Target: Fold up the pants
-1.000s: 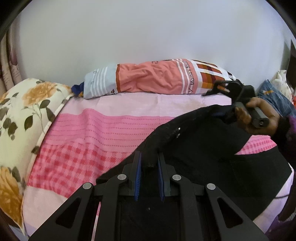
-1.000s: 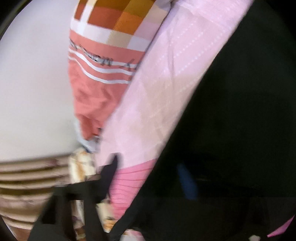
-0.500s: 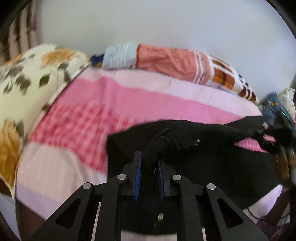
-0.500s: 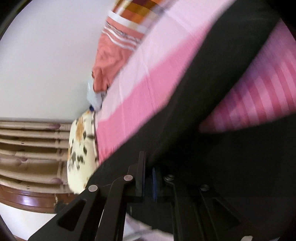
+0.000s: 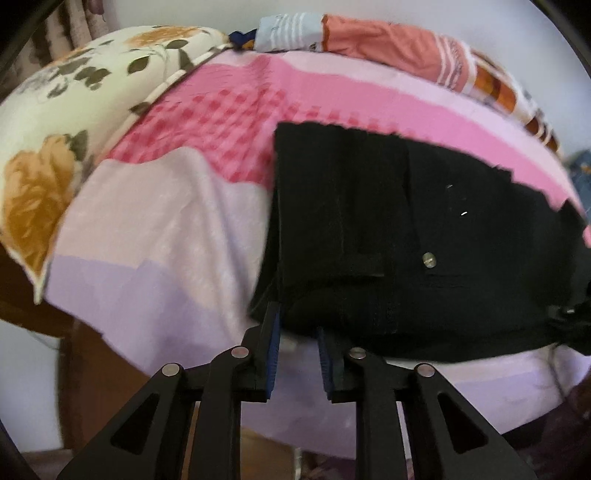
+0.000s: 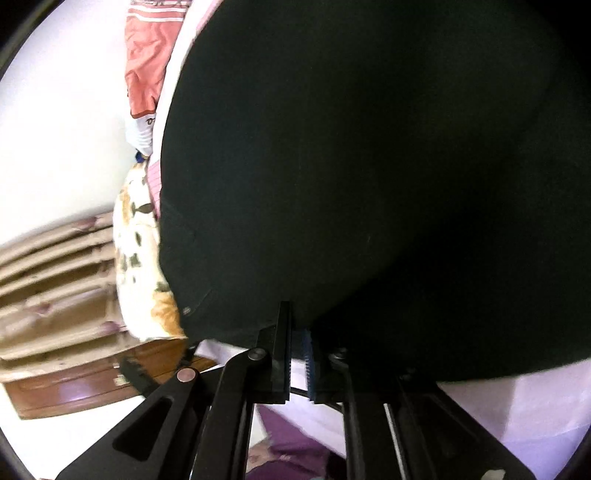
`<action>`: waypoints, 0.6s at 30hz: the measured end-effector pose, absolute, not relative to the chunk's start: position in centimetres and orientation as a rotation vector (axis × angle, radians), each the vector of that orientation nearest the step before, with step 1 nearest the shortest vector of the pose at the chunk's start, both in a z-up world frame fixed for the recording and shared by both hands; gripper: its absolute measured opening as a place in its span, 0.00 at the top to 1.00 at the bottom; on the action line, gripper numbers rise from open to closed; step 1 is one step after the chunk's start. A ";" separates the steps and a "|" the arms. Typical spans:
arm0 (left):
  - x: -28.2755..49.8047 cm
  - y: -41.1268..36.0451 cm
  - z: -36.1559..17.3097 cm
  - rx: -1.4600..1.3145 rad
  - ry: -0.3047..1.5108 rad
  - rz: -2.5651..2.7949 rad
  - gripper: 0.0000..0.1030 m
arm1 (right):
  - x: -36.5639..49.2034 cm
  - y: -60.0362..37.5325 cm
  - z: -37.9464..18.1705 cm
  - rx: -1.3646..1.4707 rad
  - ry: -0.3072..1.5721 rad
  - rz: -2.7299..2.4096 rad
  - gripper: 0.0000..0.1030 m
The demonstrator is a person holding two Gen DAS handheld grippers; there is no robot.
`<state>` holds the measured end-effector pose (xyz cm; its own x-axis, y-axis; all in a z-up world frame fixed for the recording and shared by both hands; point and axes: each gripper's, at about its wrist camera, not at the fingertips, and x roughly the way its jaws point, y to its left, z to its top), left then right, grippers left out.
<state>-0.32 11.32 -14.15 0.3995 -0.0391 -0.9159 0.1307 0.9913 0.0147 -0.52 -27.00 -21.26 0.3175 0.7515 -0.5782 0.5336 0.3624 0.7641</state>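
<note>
The pants [image 5: 406, 229] lie folded over on the bed [image 5: 159, 258]. Both claws, left [image 5: 297, 321] and right [image 6: 297, 332], are opening, cloth edge between; further folds remain.

We see a bed under a pink and lilac sheet [image 5: 155, 236], checked band across its middle. Cream floral pillow [image 5: 55, 122] sits at the left end, touching the sheet edge. Along the back, against the white wall [image 5: 406, 14], lies a salmon and pale blue striped bolster [image 5: 369, 44]. In the right wrist view we get a brown wooden headboard [image 6: 74, 387] and a beige slatted surface [image 6: 48, 273] beside the pillow.
</note>
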 end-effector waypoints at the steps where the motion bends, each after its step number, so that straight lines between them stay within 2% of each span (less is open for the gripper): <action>1: -0.5 11.5 -13.9 0.102 1.150 -0.073 0.78 | -0.5 -27.2 -21.4 1.333 1.329 0.227 0.89; 2: -0.6 11.7 -13.5 0.112 1.137 -0.033 0.78 | -1.1 -27.9 -21.6 1.366 1.300 0.232 0.85; 3: -0.7 11.9 -13.0 0.121 1.124 0.005 0.74 | -1.1 -29.0 -21.2 1.375 1.258 0.221 0.77; 5: -1.0 12.6 -11.7 0.149 1.078 0.115 0.55 | -2.0 -32.2 -20.2 1.374 1.140 0.163 0.66; 6: -1.2 12.8 -10.6 0.150 1.042 0.155 0.39 | -2.4 -33.6 -19.9 1.373 1.097 0.137 0.60; 7: -1.4 12.8 -9.9 0.142 1.016 0.163 0.31 | -3.0 -35.7 -19.5 1.367 1.034 0.099 0.58; 11: -1.9 10.8 -6.4 0.112 0.918 0.108 0.29 | -5.8 -43.9 -19.4 1.417 0.835 -0.036 0.59; 13: -1.2 9.1 -5.7 0.105 0.910 0.039 0.24 | -7.1 -48.3 -19.3 1.438 0.724 -0.097 0.60; 18: -0.2 2.8 -5.7 0.136 0.913 -0.124 0.22 | -8.7 -55.4 -19.5 1.506 0.532 -0.134 0.64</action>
